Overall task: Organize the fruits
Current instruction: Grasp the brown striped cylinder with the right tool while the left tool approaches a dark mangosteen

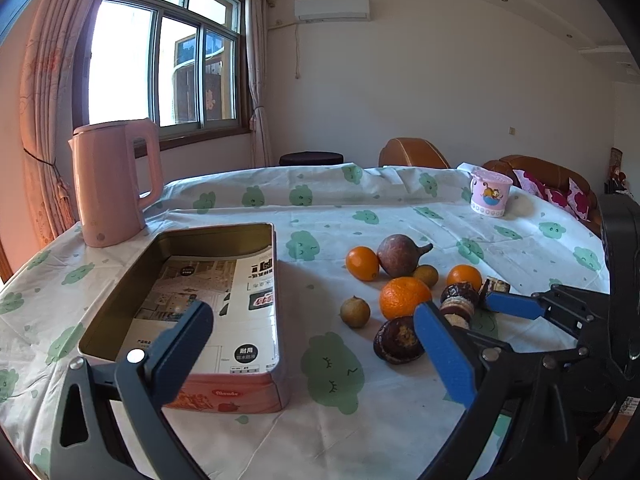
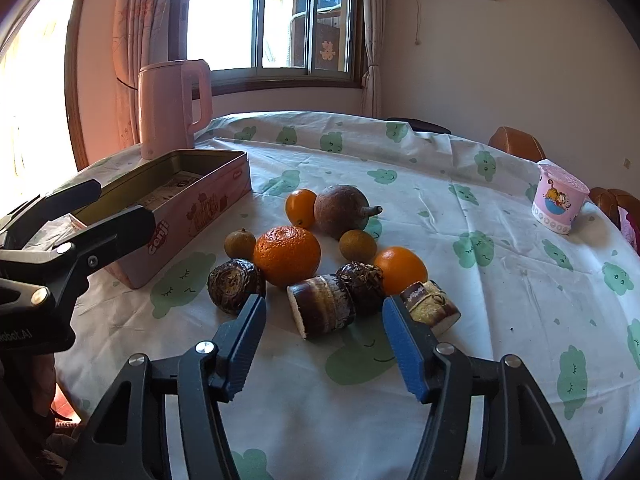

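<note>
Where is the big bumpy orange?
In the right wrist view, the big bumpy orange sits mid-pile on the tablecloth, between a small brown round fruit and another.

I see the tin point(image 1: 224, 280) left of the fruit cluster point(image 2: 304, 248) on the table point(image 2: 460, 320); the kettle point(image 1: 112, 184) stands behind the tin, the cup point(image 2: 558, 198) far right.

Oranges: three — a large one point(image 2: 287, 255), a small one point(image 2: 301, 207) behind it and another point(image 2: 400, 269) to the right.
Small round brownish-green fruits: two point(image 2: 239, 242) point(image 2: 357, 245).
Dark round corms: two point(image 2: 234, 285) point(image 2: 362, 280).
Cut cane pieces: two point(image 2: 322, 310) point(image 2: 430, 307).
Large brown stemmed fruit: one point(image 2: 341, 211).
Tin boxes: one point(image 2: 192, 204).
Pink kettles: one point(image 2: 173, 108).
Pink cartoon cups: one point(image 2: 558, 198).
Grippers: two, left point(image 1: 316, 342) and right point(image 2: 324, 346).
</note>
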A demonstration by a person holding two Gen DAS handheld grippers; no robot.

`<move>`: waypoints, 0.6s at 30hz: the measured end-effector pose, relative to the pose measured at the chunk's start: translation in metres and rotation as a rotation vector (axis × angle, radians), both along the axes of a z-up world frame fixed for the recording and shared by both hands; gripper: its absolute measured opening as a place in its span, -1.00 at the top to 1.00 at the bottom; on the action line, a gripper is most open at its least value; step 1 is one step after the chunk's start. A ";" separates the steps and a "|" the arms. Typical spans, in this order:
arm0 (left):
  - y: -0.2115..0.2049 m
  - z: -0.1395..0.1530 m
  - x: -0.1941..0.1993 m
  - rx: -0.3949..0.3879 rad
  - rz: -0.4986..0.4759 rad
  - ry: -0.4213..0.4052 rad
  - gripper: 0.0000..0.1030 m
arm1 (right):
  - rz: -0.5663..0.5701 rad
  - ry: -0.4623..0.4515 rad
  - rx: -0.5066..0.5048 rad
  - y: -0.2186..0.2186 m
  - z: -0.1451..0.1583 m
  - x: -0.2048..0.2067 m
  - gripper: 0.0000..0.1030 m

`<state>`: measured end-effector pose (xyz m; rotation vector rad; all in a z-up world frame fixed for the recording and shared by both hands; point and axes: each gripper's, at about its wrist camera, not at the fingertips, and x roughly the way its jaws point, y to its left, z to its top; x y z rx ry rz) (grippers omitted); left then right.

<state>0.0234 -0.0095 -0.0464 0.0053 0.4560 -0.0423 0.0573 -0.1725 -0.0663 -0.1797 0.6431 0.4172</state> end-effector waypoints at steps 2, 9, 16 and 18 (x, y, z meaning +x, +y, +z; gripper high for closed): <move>-0.002 -0.001 0.001 0.003 -0.007 0.005 -0.97 | -0.002 0.013 -0.001 0.000 -0.002 0.003 -0.17; -0.012 -0.006 0.005 0.019 -0.038 0.025 -0.86 | 0.043 0.119 -0.025 0.009 -0.010 0.017 -0.05; -0.013 -0.006 0.005 0.010 -0.051 0.034 -0.85 | 0.053 0.116 -0.027 0.007 -0.008 0.016 0.21; -0.013 -0.007 0.006 0.009 -0.053 0.037 -0.85 | 0.045 0.107 -0.035 0.006 -0.005 0.018 0.21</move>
